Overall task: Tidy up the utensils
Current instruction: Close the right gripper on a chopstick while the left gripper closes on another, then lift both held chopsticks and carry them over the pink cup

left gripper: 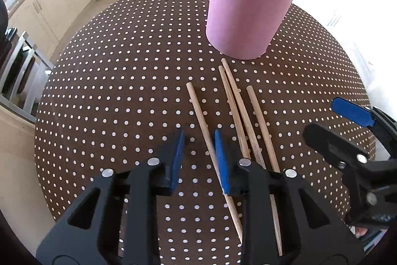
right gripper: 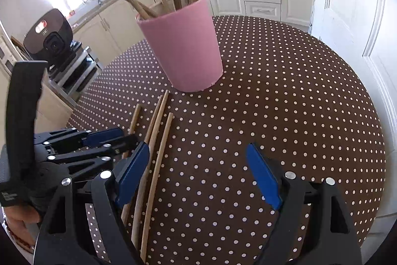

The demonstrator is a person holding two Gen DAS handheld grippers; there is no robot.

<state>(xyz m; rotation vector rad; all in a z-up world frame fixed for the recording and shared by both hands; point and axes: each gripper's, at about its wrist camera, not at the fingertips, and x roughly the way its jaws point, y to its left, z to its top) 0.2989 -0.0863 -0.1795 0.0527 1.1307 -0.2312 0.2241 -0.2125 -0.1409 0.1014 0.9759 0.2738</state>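
Kitchen behind me, brown polka-dot tablecloth [left gripper: 111,91] below. Nearest, my left gripper [left gripper: 198,153] has its blue pads narrowed around the leftmost chopstick [left gripper: 198,111], not yet pinching it. My right gripper [right gripper: 198,175] is spread wide over bare cloth. Three more chopsticks [left gripper: 238,111] lie alongside; beyond them stands the pink holder [left gripper: 250,11], sticks already inside.

Black plastic frames on both tongs, left gripper [left gripper: 198,155] and right gripper [right gripper: 198,173] alike, with triangular cut-outs in the arms. Flat blue pads [right gripper: 263,178] lining the inner faces. Round silver rivets [left gripper: 153,161] at the joints. Black strap [right gripper: 22,121] curving behind the left frame.
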